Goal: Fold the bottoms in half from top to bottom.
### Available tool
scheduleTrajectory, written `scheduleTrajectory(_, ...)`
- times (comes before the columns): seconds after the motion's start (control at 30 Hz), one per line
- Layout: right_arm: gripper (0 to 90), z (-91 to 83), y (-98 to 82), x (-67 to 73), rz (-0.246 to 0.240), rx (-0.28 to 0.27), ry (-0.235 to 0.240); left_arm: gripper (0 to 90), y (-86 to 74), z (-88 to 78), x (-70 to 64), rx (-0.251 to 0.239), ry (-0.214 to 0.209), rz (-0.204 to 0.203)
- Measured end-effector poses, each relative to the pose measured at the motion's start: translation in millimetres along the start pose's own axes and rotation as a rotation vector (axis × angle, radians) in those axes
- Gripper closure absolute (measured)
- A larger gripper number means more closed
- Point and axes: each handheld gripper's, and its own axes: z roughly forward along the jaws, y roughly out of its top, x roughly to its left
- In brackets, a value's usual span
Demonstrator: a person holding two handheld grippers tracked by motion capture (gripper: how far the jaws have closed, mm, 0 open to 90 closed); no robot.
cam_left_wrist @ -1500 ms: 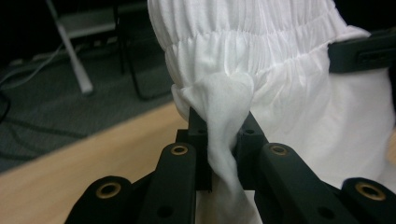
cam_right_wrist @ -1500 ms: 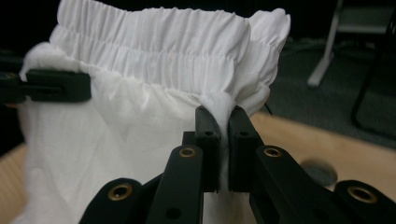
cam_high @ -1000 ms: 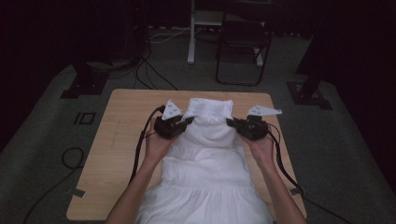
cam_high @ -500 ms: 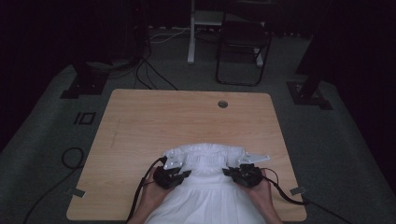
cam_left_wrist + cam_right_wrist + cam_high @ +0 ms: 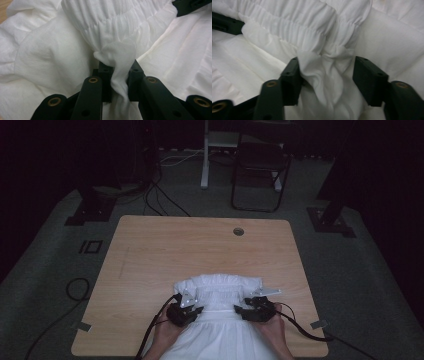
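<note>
At the near edge of the table [image 5: 150, 250], a white dress [image 5: 220, 292] lay flat between two tools.

Left tool [image 5: 192, 310] was clamped on a bunched fold at the dress's gathered waist. Right tool [image 5: 243, 310] had just been opening; its jaws stood apart, with a loose fold of the fabric lying between them, unpressed.
</note>
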Motion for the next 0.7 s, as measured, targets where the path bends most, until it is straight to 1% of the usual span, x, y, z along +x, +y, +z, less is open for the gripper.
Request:
scheduleTrajectory(0.03, 42.6, 0.3, 0.8, -0.4, 0.004, -0.001, 0.003, 78.6, 0.0, 0.0, 0.0, 0.000, 0.000, 0.000)
scheduleTrajectory(0.07, 42.6, 0.3, 0.8, -0.4, 0.004, -0.001, 0.003, 78.6, 0.4, 1.1, 2.3, -0.001, -0.004, -0.006)
scheduleTrajectory(0.1, 59.1, 1.2, 3.4, -2.2, -0.007, 0.001, 0.032, 78.3, 1.9, 3.5, 6.1, -0.006, -0.001, -0.016)
scheduleTrajectory(0.13, 59.1, 1.2, 3.4, -2.2, -0.007, 0.001, 0.032, 78.2, 1.9, 3.5, 6.1, -0.006, -0.001, -0.016)
scheduleTrajectory(0.17, 62.8, 3.1, 4.4, -2.7, -0.012, 0.007, 0.039, 78.2, 3.2, 4.7, 8.1, -0.005, 0.002, -0.010)
scheduleTrajectory(0.2, 71.4, 6.7, 7.2, -2.5, -0.032, 0.006, 0.033, 78.1, 6.2, 7.8, 13.3, -0.006, 0.006, -0.010)
scheduleTrajectory(0.23, 73.9, 8.3, 9.7, -1.9, -0.040, 0.010, 0.027, 78.0, 8.0, 9.4, 16.8, -0.006, 0.008, -0.015)
scheduleTrajectory(0.27, 75.4, 10.1, 12.4, -1.0, -0.053, 0.011, 0.017, 77.9, 8.0, 9.4, 16.8, -0.006, 0.008, -0.015)
scheduleTrajectory(0.3, 75.4, 10.1, 12.4, -1.0, -0.053, 0.011, 0.017, 77.9, 9.9, 11.4, 20.6, -0.008, 0.013, -0.020)
scheduleTrajectory(0.33, 77.2, 15.3, 18.8, 0.0, -0.083, 0.016, -0.002, 77.7, 14.6, 15.3, 29.8, -0.008, 0.028, -0.024)
scheduleTrajectory(0.37, 77.6, 18.9, 22.4, -1.1, -0.087, 0.015, -0.007, 77.6, 14.6, 15.3, 29.8, -0.008, 0.028, -0.024)
scheduleTrajectory(0.4, 77.9, 22.8, 26.6, -2.9, -0.083, 0.016, -0.011, 77.4, 20.1, 19.6, 40.2, -0.006, 0.048, -0.030)
scheduleTrajectory(0.43, 78.0, 26.9, 31.6, -4.9, -0.080, 0.018, -0.014, 77.2, 20.1, 19.6, 40.2, -0.006, 0.048, -0.030)
scheduleTrajectory(0.47, 78.1, 31.7, 37.0, -6.6, -0.077, 0.017, -0.018, 77.0, 27.0, 24.5, 50.5, 0.004, 0.087, -0.010)
scheduleTrajectory(0.5, 78.1, 31.7, 37.0, -6.6, -0.077, 0.017, -0.018, 77.0, 27.0, 24.5, 50.5, 0.004, 0.087, -0.010)
scheduleTrajectory(0.53, 78.1, 43.3, 50.2, -10.6, -0.076, 0.018, -0.032, 77.0, 31.5, 27.9, 57.9, 0.010, 0.107, -0.005)
scheduleTrajectory(0.57, 78.1, 43.3, 50.2, -10.6, -0.076, 0.018, -0.032, 77.0, 34.4, 29.7, 63.2, 0.017, 0.113, -0.005)
scheduleTrajectory(0.6, 78.1, 47.4, 54.6, -12.0, -0.076, 0.018, -0.038, 77.0, 38.0, 32.4, 70.0, 0.020, 0.122, -0.011)
scheduleTrajectory(0.63, 78.1, 58.4, 66.3, -16.0, -0.066, 0.013, -0.048, 77.0, 45.3, 37.7, 83.8, 0.028, 0.140, -0.012)
scheduleTrajectory(0.67, 78.0, 63.6, 71.8, -18.6, -0.060, 0.008, -0.052, 76.9, 45.3, 37.7, 83.8, 0.028, 0.140, -0.012)
scheduleTrajectory(0.7, 78.0, 63.6, 71.8, -18.6, -0.060, 0.008, -0.052, 76.9, 48.9, 40.0, 91.1, 0.034, 0.142, -0.021)
